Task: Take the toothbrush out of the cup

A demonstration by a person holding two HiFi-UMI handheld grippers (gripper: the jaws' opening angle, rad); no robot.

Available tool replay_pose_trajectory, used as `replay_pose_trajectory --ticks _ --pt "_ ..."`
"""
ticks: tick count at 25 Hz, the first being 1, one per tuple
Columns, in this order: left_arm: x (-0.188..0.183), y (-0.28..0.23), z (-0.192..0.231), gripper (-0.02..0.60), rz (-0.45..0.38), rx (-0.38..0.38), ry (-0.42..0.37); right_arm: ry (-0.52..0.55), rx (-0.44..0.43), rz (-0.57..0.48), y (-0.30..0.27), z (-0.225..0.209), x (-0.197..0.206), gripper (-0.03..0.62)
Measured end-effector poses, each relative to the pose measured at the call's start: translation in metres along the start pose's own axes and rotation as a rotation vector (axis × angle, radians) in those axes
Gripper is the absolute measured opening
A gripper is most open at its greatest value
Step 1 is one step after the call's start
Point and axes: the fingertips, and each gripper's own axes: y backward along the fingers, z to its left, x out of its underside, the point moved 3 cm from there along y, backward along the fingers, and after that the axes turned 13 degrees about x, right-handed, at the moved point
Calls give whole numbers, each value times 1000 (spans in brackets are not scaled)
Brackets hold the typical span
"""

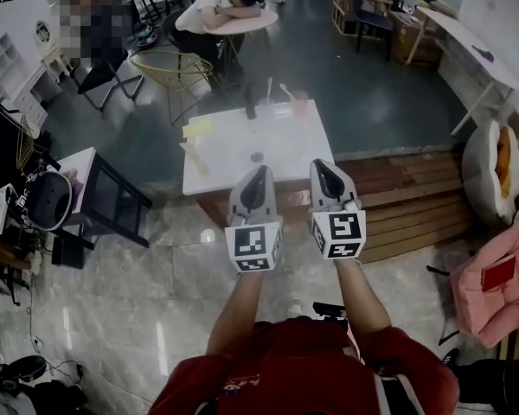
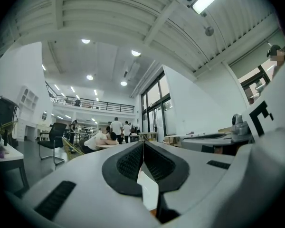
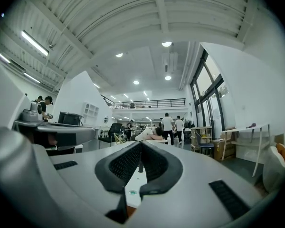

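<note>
The person holds two grippers side by side above the near edge of one white table [image 1: 229, 150]. The left gripper [image 1: 258, 173] has its jaws pressed together with nothing between them, and the right gripper [image 1: 327, 166] is likewise fully closed and empty. At the table's far edge stands one pinkish cup [image 1: 299, 103], well apart from both grippers. Two thin pale toothbrush handles [image 1: 270, 88] rise just beside it; whether they sit in that cup is too small to tell. The table also carries one dark upright object [image 1: 251, 104], one yellow item [image 1: 197, 129] and one small round dark thing [image 1: 258, 156].
</note>
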Motion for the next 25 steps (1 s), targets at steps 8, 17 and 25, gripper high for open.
replay_pose_trajectory --ticks 8,17,25 --pt "6 -41 6 29 20 -2 -21 -28 7 16 -33 -26 14 29" --pt "27 -72 40 29 12 8 0 -9 18 20 -79 -19 31 29" --pt "41 -108 100 29 -7 5 37 46 19 26 -144 2 35 29"
